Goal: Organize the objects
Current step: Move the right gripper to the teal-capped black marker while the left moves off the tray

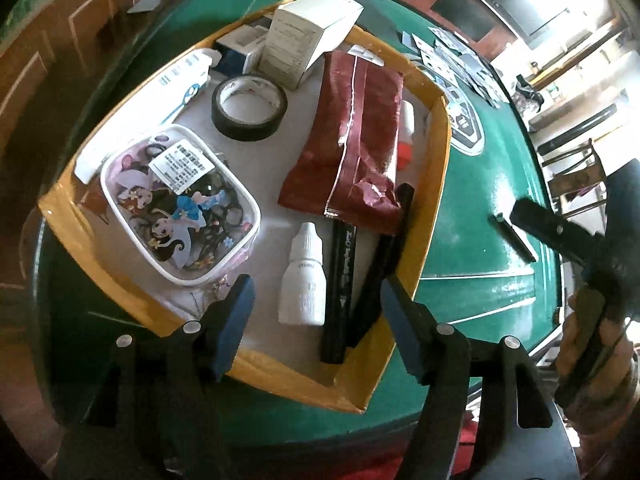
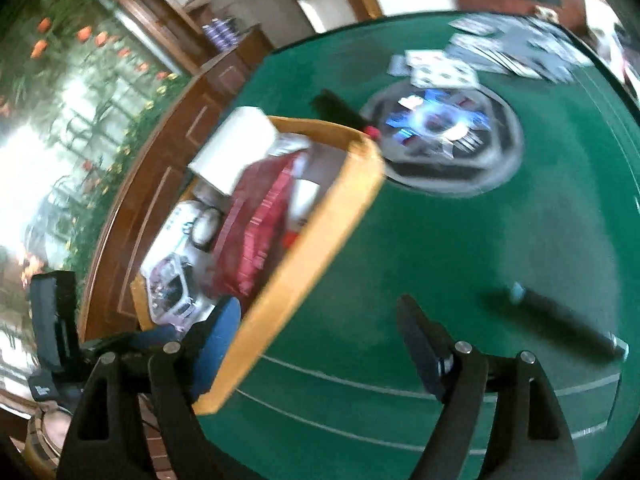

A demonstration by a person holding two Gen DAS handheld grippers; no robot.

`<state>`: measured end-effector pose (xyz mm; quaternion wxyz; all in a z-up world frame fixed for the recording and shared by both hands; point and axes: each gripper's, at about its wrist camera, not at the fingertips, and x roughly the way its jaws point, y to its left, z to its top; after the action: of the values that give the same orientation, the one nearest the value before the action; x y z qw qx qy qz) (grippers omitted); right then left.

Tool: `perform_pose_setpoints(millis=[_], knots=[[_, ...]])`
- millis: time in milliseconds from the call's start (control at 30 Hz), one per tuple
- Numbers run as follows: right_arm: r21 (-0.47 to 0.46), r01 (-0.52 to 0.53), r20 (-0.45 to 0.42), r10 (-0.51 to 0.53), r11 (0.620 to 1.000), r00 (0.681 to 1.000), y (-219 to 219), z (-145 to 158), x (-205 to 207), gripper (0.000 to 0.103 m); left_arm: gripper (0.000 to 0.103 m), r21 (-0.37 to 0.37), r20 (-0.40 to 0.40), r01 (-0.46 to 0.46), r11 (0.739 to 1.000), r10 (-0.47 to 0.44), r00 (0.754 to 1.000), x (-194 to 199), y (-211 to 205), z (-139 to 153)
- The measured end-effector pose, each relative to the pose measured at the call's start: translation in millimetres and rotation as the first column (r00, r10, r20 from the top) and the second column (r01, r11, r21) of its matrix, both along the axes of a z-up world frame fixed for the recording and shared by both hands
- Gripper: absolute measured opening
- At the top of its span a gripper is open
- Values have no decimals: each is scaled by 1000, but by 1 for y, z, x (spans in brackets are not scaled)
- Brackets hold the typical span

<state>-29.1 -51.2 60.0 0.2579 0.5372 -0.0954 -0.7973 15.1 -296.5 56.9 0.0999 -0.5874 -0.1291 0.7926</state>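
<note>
A yellow-rimmed cardboard box (image 1: 434, 184) on the green table holds a red foil pouch (image 1: 356, 136), a black tape roll (image 1: 250, 106), a white carton (image 1: 308, 36), a clear tub of hair ties (image 1: 180, 204), a white dropper bottle (image 1: 304, 276) and two black markers (image 1: 340, 292). My left gripper (image 1: 316, 320) is open and empty above the box's near end. My right gripper (image 2: 320, 340) is open and empty over the box rim (image 2: 304, 264) and table. A black pen (image 2: 568, 324) lies on the felt to its right; it also shows in the left wrist view (image 1: 516, 236).
Playing cards (image 2: 492, 52) are scattered at the table's far side around a round centre emblem (image 2: 448, 136). A black object with a red tip (image 2: 344, 114) lies behind the box. Wooden cabinets (image 2: 168, 184) stand beyond the table edge. The right wrist view is motion-blurred.
</note>
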Motion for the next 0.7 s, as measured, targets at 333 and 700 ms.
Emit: perform_pose_setpoints(millis=[333, 700], knots=[[26, 79, -1, -79, 997, 997, 66, -11, 10, 80, 66, -250, -83, 37, 968, -60, 995, -3, 39, 32], [103, 73, -51, -68, 992, 996, 108, -4, 7, 80, 66, -301, -108, 86, 950, -123, 986, -7, 81, 44]])
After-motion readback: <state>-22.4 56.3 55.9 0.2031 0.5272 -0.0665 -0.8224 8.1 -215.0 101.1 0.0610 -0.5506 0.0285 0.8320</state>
